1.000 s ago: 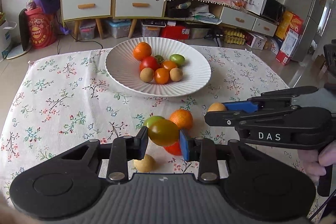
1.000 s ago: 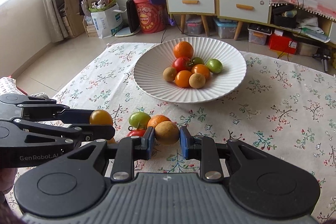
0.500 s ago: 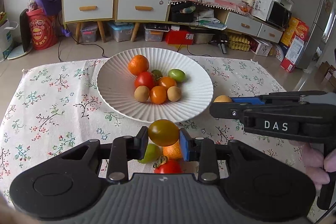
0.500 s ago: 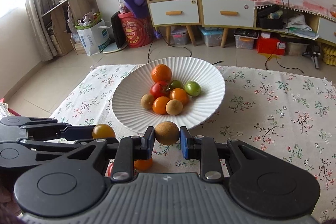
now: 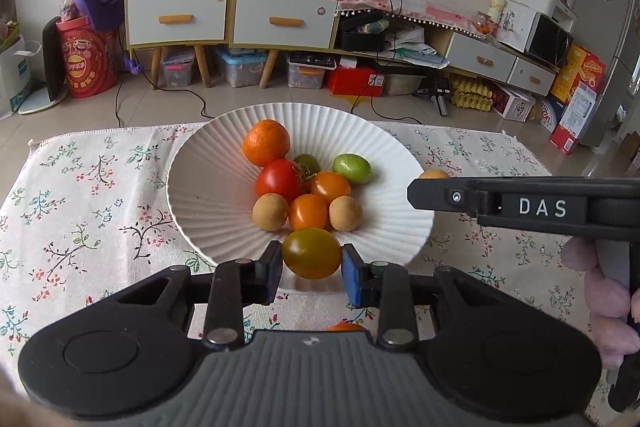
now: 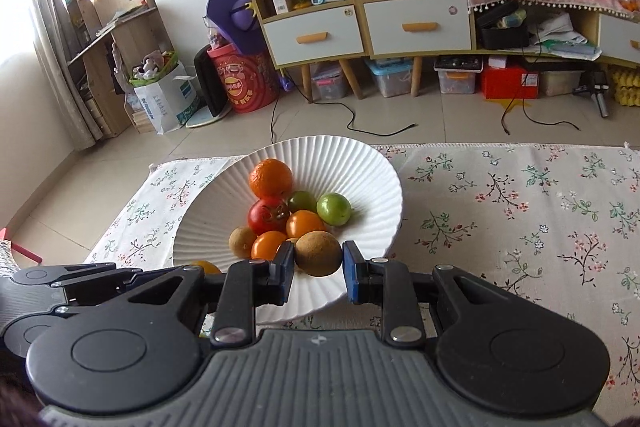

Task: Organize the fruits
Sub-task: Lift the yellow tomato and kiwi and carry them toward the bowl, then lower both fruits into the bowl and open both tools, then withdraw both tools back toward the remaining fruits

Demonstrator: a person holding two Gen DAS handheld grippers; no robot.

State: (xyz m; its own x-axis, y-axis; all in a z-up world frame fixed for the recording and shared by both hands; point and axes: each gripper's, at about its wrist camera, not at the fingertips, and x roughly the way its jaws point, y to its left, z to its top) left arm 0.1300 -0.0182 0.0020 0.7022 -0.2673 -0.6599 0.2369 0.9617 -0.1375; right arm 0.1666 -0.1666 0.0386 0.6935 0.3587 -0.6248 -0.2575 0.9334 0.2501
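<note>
My left gripper (image 5: 311, 271) is shut on a yellow-green tomato (image 5: 311, 253), held over the near rim of the white ribbed plate (image 5: 208, 183). My right gripper (image 6: 318, 269) is shut on a brown round fruit (image 6: 318, 253) above the same plate's (image 6: 360, 167) near edge. In the plate lie an orange (image 5: 265, 142), a red tomato (image 5: 279, 180), a green fruit (image 5: 352, 168), orange tomatoes and brown fruits. In the left wrist view the right gripper's black body (image 5: 520, 205) reaches in from the right with the brown fruit's top (image 5: 434, 173) showing. An orange fruit (image 5: 344, 327) peeks out below my left fingers.
A floral tablecloth (image 5: 80, 203) covers the table; its far edge lies just behind the plate. Beyond it are tiled floor, a drawer cabinet (image 5: 232, 15), storage boxes and a red drum (image 5: 86, 63). A person's fingers (image 5: 604, 303) grip the right handle.
Both grippers have moved forward from the loose fruits on the cloth to the plate's near rim, each still holding its fruit. The loose fruits have dropped almost out of sight below the fingers.
</note>
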